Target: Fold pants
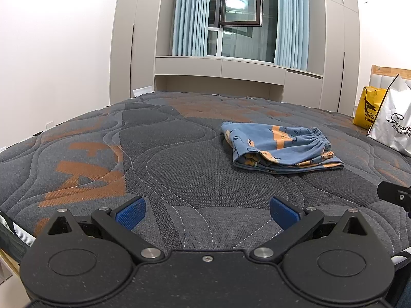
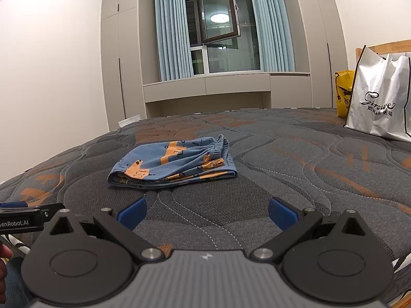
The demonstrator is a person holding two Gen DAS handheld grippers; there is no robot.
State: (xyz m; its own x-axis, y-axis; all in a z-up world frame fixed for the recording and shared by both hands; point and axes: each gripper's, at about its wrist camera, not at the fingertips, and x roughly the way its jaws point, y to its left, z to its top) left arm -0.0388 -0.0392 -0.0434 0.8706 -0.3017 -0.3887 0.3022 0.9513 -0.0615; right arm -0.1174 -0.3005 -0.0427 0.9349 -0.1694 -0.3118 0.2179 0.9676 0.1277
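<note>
Left wrist view is showing us the pants [image 1: 278, 148] lying on the quilted mattress [image 1: 167, 159], ahead and to the right of our left gripper [image 1: 206, 211], well apart from its blue pads [image 1: 131, 211]. We are holding that gripper low over the near part of the bed with its fingers spread wide and nothing between them. From the right wrist view, the same garment [image 2: 172, 165] is sitting ahead and slightly left of our right gripper [image 2: 206, 211], which is likewise gaping and carrying nothing.

The blue and orange cloth is already looking doubled over: we are seeing several stacked layers along its near edge, with the gathered waistband [image 2: 221, 145] bunched at the far right end. So we are judging that the folding is largely done, or that we are pausing between folds with both tools pulled back.

If another fold is wanted, we are thinking the next move calls for both grippers travelling forward together, each pinching all the layers at one end, then lifting and laying that end across the other. The loose stacked edges could slip apart if we catch only the top layer.

A white shopping bag [image 2: 380, 97] and a yellow bag [image 2: 343, 95] are standing at the far right of the bed, clear of our path.
</note>
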